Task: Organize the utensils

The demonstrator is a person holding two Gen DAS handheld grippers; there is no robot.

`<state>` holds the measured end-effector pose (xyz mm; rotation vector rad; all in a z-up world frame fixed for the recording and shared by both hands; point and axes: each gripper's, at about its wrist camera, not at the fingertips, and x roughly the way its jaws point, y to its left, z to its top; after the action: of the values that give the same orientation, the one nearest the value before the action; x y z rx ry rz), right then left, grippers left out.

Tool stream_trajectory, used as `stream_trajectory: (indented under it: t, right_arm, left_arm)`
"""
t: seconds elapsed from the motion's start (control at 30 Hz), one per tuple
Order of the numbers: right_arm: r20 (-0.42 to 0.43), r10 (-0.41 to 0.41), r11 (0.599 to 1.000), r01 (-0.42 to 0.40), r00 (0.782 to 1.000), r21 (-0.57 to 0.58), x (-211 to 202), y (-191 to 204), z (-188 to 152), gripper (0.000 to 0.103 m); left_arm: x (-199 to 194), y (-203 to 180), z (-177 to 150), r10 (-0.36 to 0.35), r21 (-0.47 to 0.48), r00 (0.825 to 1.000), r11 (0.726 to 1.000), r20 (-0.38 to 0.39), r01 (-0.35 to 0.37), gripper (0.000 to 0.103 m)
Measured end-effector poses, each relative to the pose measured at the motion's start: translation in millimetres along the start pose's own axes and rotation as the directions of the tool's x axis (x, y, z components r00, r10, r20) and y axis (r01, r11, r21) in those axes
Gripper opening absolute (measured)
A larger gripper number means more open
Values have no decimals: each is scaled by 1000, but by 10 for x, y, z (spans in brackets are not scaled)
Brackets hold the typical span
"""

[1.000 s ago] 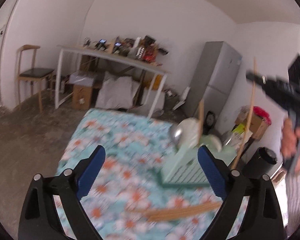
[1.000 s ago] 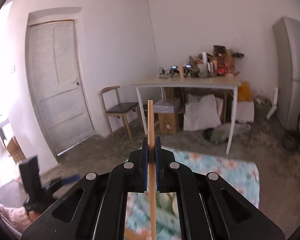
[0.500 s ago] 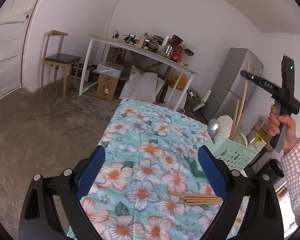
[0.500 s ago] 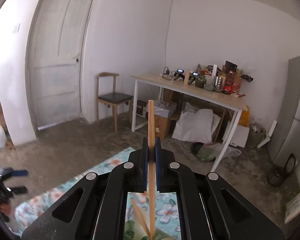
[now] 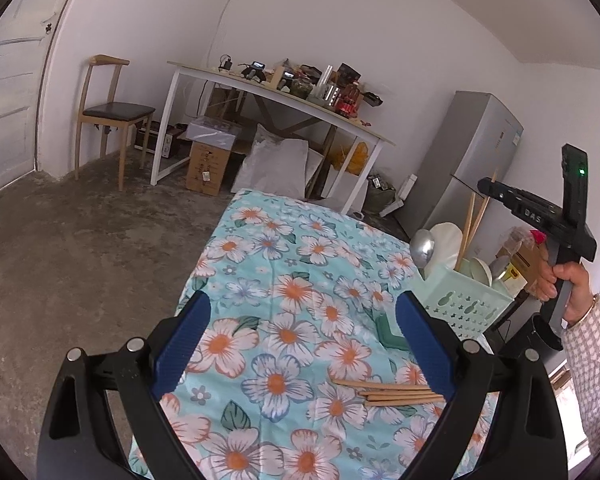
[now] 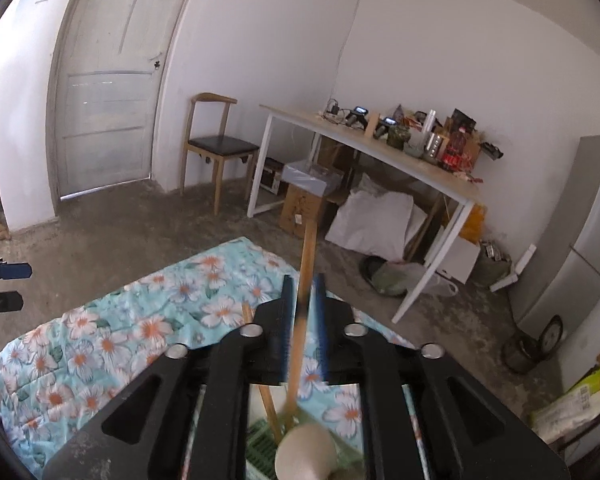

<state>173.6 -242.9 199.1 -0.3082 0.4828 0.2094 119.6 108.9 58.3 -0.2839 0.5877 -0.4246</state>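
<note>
In the left wrist view, our left gripper (image 5: pixel 300 344) hangs with fingers spread wide over the cloth (image 5: pixel 276 264), loose chopsticks (image 5: pixel 392 392) lying near the basket (image 5: pixel 464 304). In the right wrist view, our right gripper (image 6: pixel 303 320) has its fingers slightly parted around an upright chopstick (image 6: pixel 306 264), its lower end in the basket (image 6: pixel 260 444); we cannot tell if the pads touch it.

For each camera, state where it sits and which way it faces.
Left wrist: behind the open left gripper, facing along the floral table toward chopsticks and basket; right gripper and hand show.
Right wrist: above the basket, right gripper loose around one chopstick.
Shared: table, basket.
</note>
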Motion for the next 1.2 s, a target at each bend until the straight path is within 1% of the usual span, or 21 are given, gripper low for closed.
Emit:
stream_trajectory:
  t: [0.03,0.1,0.17,0.3,0.33,0.4,0.5,0.57,0.67,0.73,0.77,0.8,0.87,0.93,0.97,1.03,1.07,1.1,1.13,1.17,1.2]
  right_arm:
    - [12,-4,1000,4,1000,14,-61,-23,-4,38]
    - [35,3,999,-5,999,48,-188,-74,-12,41]
    - [61,-2,996,-3,998,88,-350,-113,-18,51]
    - [113,19,978,-42,993,204,-663,-168,-103,58]
    - [120,23,972,-50,992,231,-731,-164,-146,61]
    - [121,32,957,-65,992,284,-850,-124,-268,64]
    - [84,31,933,-59,996,355,-961,-19,-539,70]
    - [48,38,912,-54,998,406,-993,44,-741,76]
    - [-45,54,867,-24,998,497,-978,118,-1120,81]
    - [-127,76,831,8,989,555,-901,160,-1385,83]
    - [-171,97,808,23,981,588,-856,186,-1550,84]
    - [-199,112,793,32,974,608,-844,226,-1665,85]
    - [-258,163,749,51,952,661,-772,271,-1935,85]
    - [-303,194,717,76,933,693,-714,326,-2141,85]
    - [-317,203,707,85,926,702,-704,356,-2225,85]
    - [-338,236,685,91,911,723,-639,407,-2375,85]
    - [-345,251,678,90,905,730,-601,422,-2429,85]
    - [-352,265,671,90,898,736,-581,466,-2486,85]
    - [-356,269,672,90,895,735,-563,491,-2520,86]
    - [-356,266,677,89,896,731,-559,506,-2535,87]
    - [-347,267,681,79,899,728,-557,519,-2552,89]
  left_arm:
    - [3,-11,-3,-3,1,1000,1000,-2,3,92]
    - [11,-42,-8,-9,5,1000,1000,-6,9,92]
    - [9,-69,-18,-17,10,1000,1000,-9,17,93]
    - [26,-148,-47,-39,23,999,999,-20,40,94]
    - [43,-172,-59,-45,27,999,999,-27,46,95]
    - [79,-215,-81,-57,35,997,998,-45,59,95]
    - [152,-310,-124,-75,57,994,995,-76,80,95]
    - [207,-376,-163,-84,80,991,993,-103,92,96]
    - [322,-496,-267,-76,125,984,987,-163,97,96]
    - [406,-573,-373,-68,151,975,983,-212,101,96]
    - [440,-607,-427,-63,163,970,981,-234,103,96]
    - [483,-648,-498,-55,179,963,978,-262,104,96]
    - [550,-704,-624,-37,204,951,973,-306,104,96]
    - [624,-748,-773,-17,216,933,971,-361,102,96]
    - [645,-753,-825,-7,218,926,971,-378,97,96]
    - [718,-767,-955,15,213,905,973,-426,84,96]
    - [753,-760,-995,23,205,894,976,-447,77,96]
    - [795,-744,-1045,31,187,879,980,-475,67,96]
    - [823,-716,-1080,31,166,868,984,-496,60,96]
    - [846,-694,-1097,30,146,863,988,-505,52,97]
    - [842,-672,-1105,27,129,867,991,-497,43,97]
